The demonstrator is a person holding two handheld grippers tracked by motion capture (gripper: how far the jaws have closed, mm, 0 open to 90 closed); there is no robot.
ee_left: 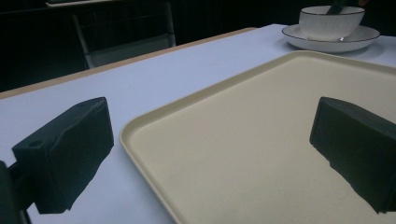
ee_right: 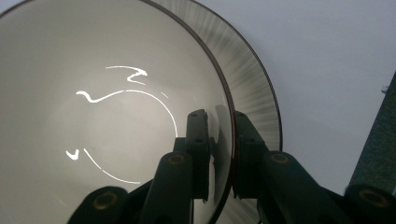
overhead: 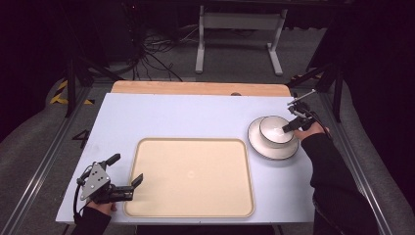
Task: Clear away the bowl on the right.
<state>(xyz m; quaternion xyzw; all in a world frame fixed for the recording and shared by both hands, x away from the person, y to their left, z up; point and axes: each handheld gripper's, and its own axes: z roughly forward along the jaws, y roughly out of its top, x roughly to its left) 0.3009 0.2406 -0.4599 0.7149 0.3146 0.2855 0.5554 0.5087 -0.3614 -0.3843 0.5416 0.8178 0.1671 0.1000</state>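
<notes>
Right gripper (overhead: 289,126), held by the person's right hand (overhead: 313,129) at the table's far right, has its jaws pinched on the near-right rim of the white bowl (overhead: 274,129): in the right gripper view one jaw stands inside the bowl wall and the other outside, with the dark-edged rim (ee_right: 229,140) between them. Bowl rests in the middle of a white plate (overhead: 254,142), whose ribbed border (ee_right: 254,88) shows just beyond the outer jaw. Both dishes stand on the pale blue table (overhead: 171,117), just right of the cream tray (overhead: 147,196) and not touching it. Tray lies to the left of the held bowl, its long axis running across the table; its raised lip is the one edge a leftward carry must clear, so a lift would likely come before any sideways move. Tray floor is bare, giving ample room to set down. Behind the dishes, bare table runs to the wooden strip (overhead: 195,88); the table's right edge is near the hand. Left gripper (overhead: 126,177) is well apart, at the tray's near-left corner, jaws spread wide and holding nothing; in the left gripper view they straddle the tray's rim (ee_left: 140,154).
</notes>
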